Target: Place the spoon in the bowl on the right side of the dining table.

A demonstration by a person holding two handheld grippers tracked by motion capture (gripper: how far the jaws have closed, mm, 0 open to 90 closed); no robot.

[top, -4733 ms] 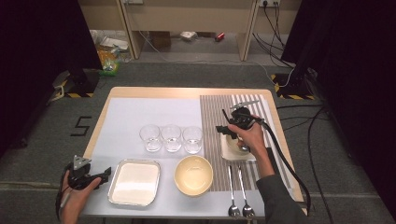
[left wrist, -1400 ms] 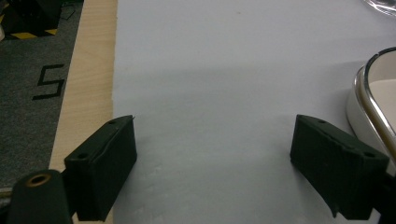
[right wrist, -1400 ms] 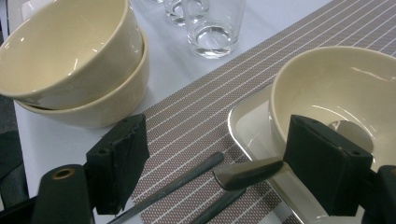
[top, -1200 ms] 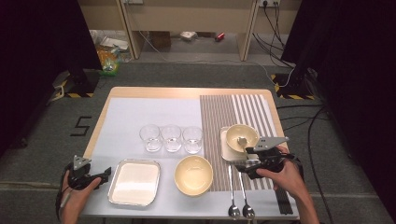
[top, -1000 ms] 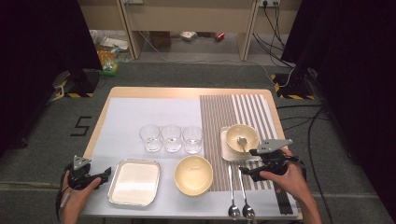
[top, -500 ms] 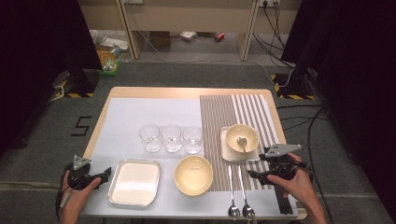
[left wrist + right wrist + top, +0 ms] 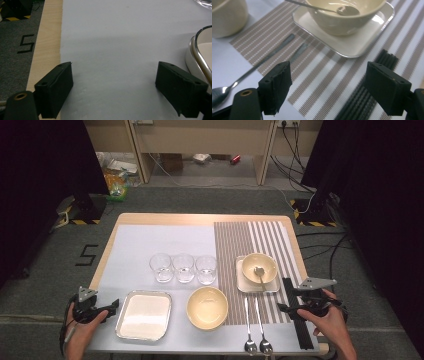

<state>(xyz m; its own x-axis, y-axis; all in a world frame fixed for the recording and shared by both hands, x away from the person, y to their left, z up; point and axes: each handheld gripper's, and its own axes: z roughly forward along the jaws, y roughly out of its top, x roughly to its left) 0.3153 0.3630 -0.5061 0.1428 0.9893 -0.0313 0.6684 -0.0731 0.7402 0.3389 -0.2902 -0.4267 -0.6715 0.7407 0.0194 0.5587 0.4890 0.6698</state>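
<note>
Right gripper with jaws apart, empty, over black sticks right of plate; risk: sticks rolling off mat if nudged sideways.

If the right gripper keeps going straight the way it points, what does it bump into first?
Probably the square plate under the small bowl; the open right gripper points at it over the striped mat, though depth is unclear.

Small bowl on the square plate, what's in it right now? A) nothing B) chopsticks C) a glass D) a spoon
D: a spoon lies in the small bowl on the square plate, its head on the bottom and its handle over the rim.
</note>
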